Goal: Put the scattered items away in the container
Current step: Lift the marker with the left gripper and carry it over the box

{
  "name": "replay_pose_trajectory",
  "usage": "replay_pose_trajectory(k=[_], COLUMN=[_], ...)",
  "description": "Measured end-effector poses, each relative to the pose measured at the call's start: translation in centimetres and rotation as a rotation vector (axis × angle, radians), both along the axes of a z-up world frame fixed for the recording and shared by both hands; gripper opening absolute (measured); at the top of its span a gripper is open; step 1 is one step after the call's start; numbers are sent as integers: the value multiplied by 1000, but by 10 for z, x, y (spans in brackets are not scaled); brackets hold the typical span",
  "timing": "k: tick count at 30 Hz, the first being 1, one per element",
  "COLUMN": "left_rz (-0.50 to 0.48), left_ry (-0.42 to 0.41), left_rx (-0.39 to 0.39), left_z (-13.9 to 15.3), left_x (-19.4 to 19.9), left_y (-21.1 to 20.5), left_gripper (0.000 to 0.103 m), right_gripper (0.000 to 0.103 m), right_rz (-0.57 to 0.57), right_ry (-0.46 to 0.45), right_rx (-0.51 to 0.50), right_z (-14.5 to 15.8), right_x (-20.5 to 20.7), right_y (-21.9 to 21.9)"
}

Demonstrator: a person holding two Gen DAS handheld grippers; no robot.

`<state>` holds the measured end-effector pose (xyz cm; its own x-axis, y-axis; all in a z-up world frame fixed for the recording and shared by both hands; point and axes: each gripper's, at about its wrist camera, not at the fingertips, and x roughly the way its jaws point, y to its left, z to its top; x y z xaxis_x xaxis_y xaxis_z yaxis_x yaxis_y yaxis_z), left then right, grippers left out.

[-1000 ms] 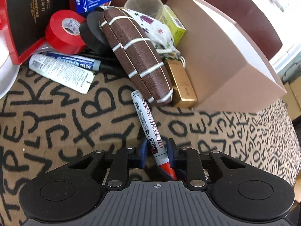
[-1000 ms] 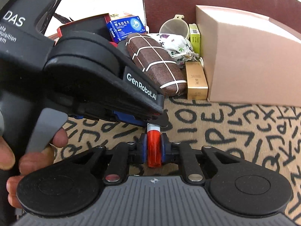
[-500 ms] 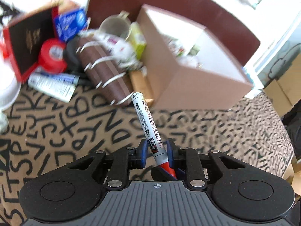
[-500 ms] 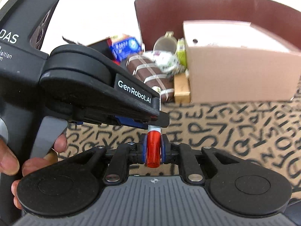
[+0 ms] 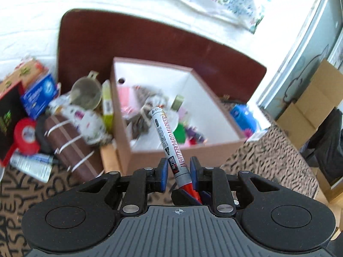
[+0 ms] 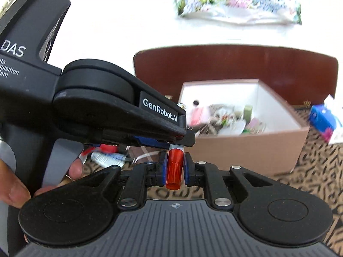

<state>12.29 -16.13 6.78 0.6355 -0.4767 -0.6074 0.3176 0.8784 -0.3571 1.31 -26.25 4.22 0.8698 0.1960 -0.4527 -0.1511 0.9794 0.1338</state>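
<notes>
patterned cloth below; marker [image 5: 169, 141] tail points toward box [image 5: 182, 150], seemingly.

a home: letter-print tablecloth [image 5: 268, 156], brown chair back [image 5: 150, 40], floral fabric [image 6: 235, 2]

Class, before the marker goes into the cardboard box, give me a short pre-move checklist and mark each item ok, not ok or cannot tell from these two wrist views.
1. Left claw grips the whiteboard marker barrel: ok.
2. Right claw grips the marker's red cap: ok.
3. Marker lifted off the patterned cloth: ok.
4. Cardboard box open at the top: ok.
5. Free space in the box for the marker: cannot tell, the contents are blurred.
6. Marker tip already above the box opening: cannot tell from these angles.
</notes>
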Motion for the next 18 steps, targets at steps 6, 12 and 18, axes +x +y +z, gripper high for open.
replay_pose_trajectory(k=[6, 12, 18], left_rz=[-11, -26, -31], left_ry=[-50, -50, -43], left_rx=[-26, -93, -116], left_z=[34, 59, 65], left_x=[30, 74, 128], left_y=[-19, -35, -62], left_gripper=[19, 19, 19], right_gripper=[17, 17, 17], right_rz=[-14, -19, -41], right_ry=[-46, -80, -74], right_rx=[4, -28, -75], right_z=[31, 60, 78], right_x=[24, 56, 101], right_y=[-25, -46, -67])
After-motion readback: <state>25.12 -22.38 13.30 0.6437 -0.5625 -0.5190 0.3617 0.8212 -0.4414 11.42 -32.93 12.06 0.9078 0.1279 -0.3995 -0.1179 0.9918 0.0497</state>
